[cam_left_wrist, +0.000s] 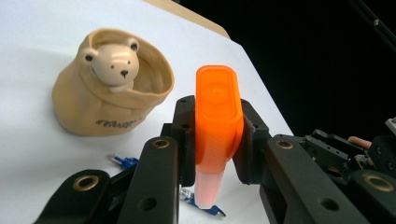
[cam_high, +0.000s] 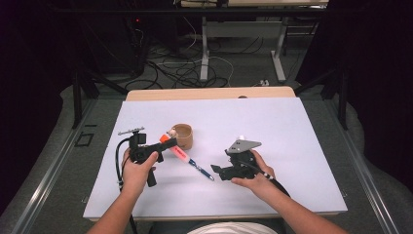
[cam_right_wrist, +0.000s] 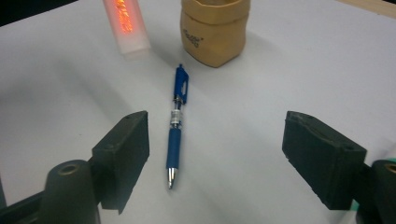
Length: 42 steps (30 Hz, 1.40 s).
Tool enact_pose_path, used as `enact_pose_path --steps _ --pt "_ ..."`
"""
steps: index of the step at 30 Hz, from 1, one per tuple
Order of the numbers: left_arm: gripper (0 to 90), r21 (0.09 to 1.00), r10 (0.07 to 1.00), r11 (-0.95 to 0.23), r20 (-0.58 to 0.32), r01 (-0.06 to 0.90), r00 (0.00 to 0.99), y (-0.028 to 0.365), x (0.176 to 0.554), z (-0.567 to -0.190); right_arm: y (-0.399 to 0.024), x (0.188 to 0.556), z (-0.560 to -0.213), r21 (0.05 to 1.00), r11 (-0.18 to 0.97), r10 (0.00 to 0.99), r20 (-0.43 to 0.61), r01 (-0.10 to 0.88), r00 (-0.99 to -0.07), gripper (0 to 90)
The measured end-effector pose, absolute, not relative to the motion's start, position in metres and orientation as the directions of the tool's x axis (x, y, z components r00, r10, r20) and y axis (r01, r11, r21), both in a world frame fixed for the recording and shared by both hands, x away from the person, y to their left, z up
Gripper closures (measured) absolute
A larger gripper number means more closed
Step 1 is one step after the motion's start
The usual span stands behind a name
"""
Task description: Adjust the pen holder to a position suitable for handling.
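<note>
Left gripper [cam_left_wrist: 217,154] clenched on orange case [cam_left_wrist: 217,116]; right gripper [cam_right_wrist: 233,154] released over pen [cam_right_wrist: 175,135]. Risk: fingers nudging pen, rolling toward 6 o'clock off desk [cam_high: 292,146].

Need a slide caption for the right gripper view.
Open right gripper above a blue pen lying on the white table, tan pouch behind.

The tan pouch [cam_right_wrist: 215,29] is cut off by the right gripper view's top edge, its print unreadable.

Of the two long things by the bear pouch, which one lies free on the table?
The blue pen lies flat and untouched between the right gripper's open jaws; the orange-capped tube is clamped in the left gripper.
</note>
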State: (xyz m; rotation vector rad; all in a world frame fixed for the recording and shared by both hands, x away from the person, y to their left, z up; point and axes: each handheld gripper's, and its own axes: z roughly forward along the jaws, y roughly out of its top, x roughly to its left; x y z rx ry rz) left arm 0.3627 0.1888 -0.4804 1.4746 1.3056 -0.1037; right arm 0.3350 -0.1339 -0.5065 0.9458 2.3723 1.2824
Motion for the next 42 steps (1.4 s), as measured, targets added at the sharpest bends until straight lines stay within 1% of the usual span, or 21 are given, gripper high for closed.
enact_pose_path --steps 1,3,6,10,15,23,27,29,35,36,42 --pt "74.3 0.656 0.648 0.199 -0.645 0.728 0.405 0.19 0.364 -0.479 -0.136 0.336 -0.507 0.822 0.386 0.668 0.064 0.419 -0.741 19.0" --pt "74.3 0.666 0.653 0.193 -0.635 0.721 0.412 0.19 0.366 -0.475 -0.142 0.337 -0.507 0.821 0.375 0.681 0.071 0.43 -0.729 16.4" --pt "74.3 0.69 0.666 0.173 -0.608 0.703 0.433 0.192 0.371 -0.468 -0.146 0.338 -0.506 0.82 0.368 0.691 0.074 0.438 -0.719 15.4" --pt "74.3 0.717 0.685 0.132 -0.565 0.685 0.459 0.194 0.378 -0.458 -0.148 0.339 -0.507 0.827 0.352 0.697 0.081 0.438 -0.712 15.2" --pt "74.3 0.744 0.704 0.105 -0.525 0.66 0.479 0.195 0.386 -0.447 -0.151 0.34 -0.51 0.83 0.356 0.704 0.065 0.431 -0.707 15.1" --pt "74.3 0.792 0.729 0.063 -0.452 0.607 0.514 0.192 0.398 -0.434 -0.155 0.341 -0.51 0.832 0.342 0.714 0.074 0.438 -0.697 15.1" --pt "74.3 0.815 0.744 0.038 -0.409 0.578 0.528 0.189 0.403 -0.427 -0.156 0.341 -0.51 0.821 0.346 0.715 0.082 0.454 -0.694 15.1" --pt "74.3 0.831 0.753 0.007 -0.371 0.557 0.544 0.188 0.407 -0.424 -0.155 0.342 -0.512 0.836 0.324 0.717 0.088 0.442 -0.692 15.1" --pt "74.3 0.85 0.764 -0.044 -0.31 0.524 0.566 0.183 0.414 -0.419 -0.154 0.341 -0.512 0.836 0.32 0.717 0.093 0.445 -0.69 15.2" --pt "74.2 0.853 0.764 -0.05 -0.303 0.52 0.57 0.183 0.415 -0.419 -0.155 0.341 -0.511 0.822 0.337 0.718 0.091 0.459 -0.69 15.2" --pt "74.3 0.86 0.761 -0.097 -0.26 0.5 0.595 0.18 0.423 -0.418 -0.154 0.342 -0.513 0.828 0.33 0.718 0.092 0.454 -0.69 15.2"
